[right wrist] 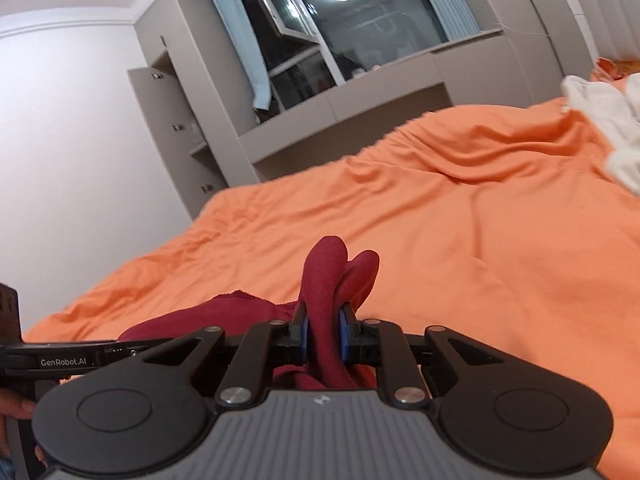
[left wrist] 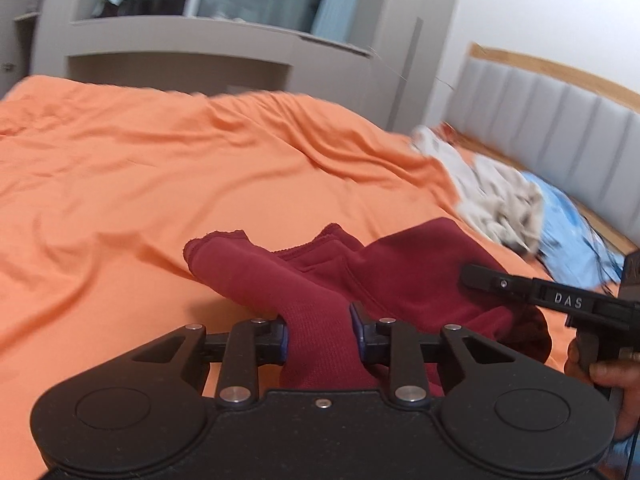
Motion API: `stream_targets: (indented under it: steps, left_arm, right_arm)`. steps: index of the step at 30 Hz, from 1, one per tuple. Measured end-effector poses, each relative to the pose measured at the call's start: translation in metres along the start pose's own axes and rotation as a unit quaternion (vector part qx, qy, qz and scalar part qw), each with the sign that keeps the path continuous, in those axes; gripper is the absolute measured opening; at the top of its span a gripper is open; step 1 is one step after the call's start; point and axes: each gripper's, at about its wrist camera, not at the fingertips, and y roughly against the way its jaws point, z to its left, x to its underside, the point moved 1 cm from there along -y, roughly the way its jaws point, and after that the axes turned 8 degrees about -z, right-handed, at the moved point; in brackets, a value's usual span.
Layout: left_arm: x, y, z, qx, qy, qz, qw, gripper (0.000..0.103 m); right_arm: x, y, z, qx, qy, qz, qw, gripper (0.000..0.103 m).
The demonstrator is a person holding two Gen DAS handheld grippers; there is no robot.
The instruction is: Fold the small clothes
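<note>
A small dark red garment (left wrist: 400, 272) hangs lifted over the orange bedsheet (left wrist: 140, 180). My left gripper (left wrist: 318, 332) is shut on a bunched ribbed part of it, the blue pads pressing from both sides. In the left wrist view the right gripper's finger (left wrist: 520, 286) reaches in from the right edge and touches the garment's right side. My right gripper (right wrist: 323, 334) is shut on another fold of the red garment (right wrist: 320, 276), which loops up past the pads. The left gripper's side (right wrist: 72, 354) shows at the left edge of the right wrist view.
A heap of white and beige clothes (left wrist: 492, 196) and a light blue piece (left wrist: 568, 236) lie by the padded grey headboard (left wrist: 560, 120). White clothes (right wrist: 608, 128) show at the right. Grey cabinets and a window (right wrist: 360, 20) stand beyond the bed's far edge.
</note>
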Motion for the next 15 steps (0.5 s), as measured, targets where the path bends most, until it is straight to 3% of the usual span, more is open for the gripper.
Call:
stream_targets:
  steps: [5,8,15]
  left_arm:
    - [-0.005,0.008,0.025,-0.067,-0.020,-0.021,0.9973,0.030]
    - [0.002,-0.002,0.036,-0.094,-0.029,0.002,0.9951,0.030]
    - [0.023,-0.021,0.058,-0.118,-0.035,0.052,0.9911,0.032]
  right_arm:
    - [0.023,-0.040,0.007,-0.014,-0.015,0.012,1.000,0.017]
    - [0.038,-0.055,0.002,-0.006,-0.025,0.029,0.999,0.017]
    - [0.054,-0.065,-0.024,0.034,-0.068,0.047,0.996,0.017]
